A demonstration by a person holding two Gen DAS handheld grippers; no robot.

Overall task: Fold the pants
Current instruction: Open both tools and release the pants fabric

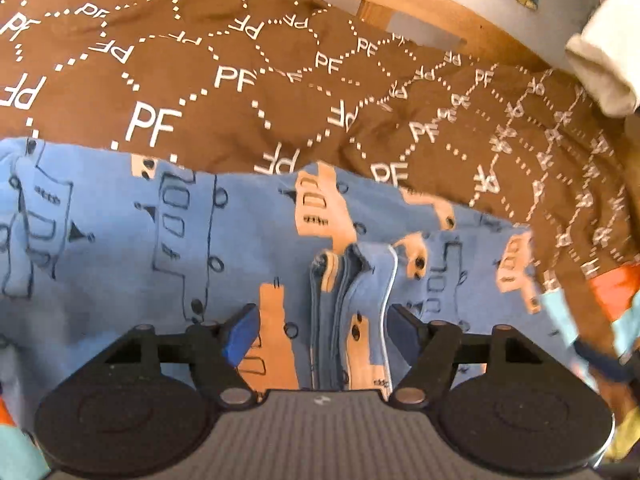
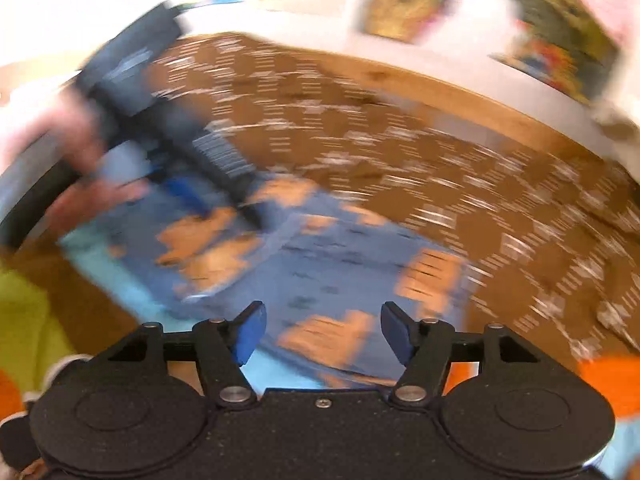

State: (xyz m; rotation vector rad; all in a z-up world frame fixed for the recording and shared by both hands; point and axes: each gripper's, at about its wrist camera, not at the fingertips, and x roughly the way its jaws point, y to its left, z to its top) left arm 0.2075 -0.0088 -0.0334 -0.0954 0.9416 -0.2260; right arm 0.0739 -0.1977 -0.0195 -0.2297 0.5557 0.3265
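The blue pants [image 1: 120,240], printed with peach and outlined vehicles, lie folded on a brown bedspread [image 1: 240,80] with white "PF" letters. In the left wrist view my left gripper [image 1: 322,332] stands open just above the pants. A stack of folded edges [image 1: 352,280] runs between its blue pads [image 1: 240,332] without touching them. The right wrist view is blurred by motion. There my right gripper [image 2: 323,332] is open over the pants [image 2: 320,264], with nothing pinched. The left gripper [image 2: 224,200] and a person's hand [image 2: 48,136] show at the left, over the far part of the pants.
A wooden bed frame [image 1: 420,4] and white wall run behind the bedspread. A cream cloth [image 1: 600,60] lies at the far right. Orange and light-blue fabric [image 1: 616,292] sits at the right edge, and yellow-green fabric [image 2: 32,312] at the left. Colourful pictures [image 2: 404,4] hang on the wall.
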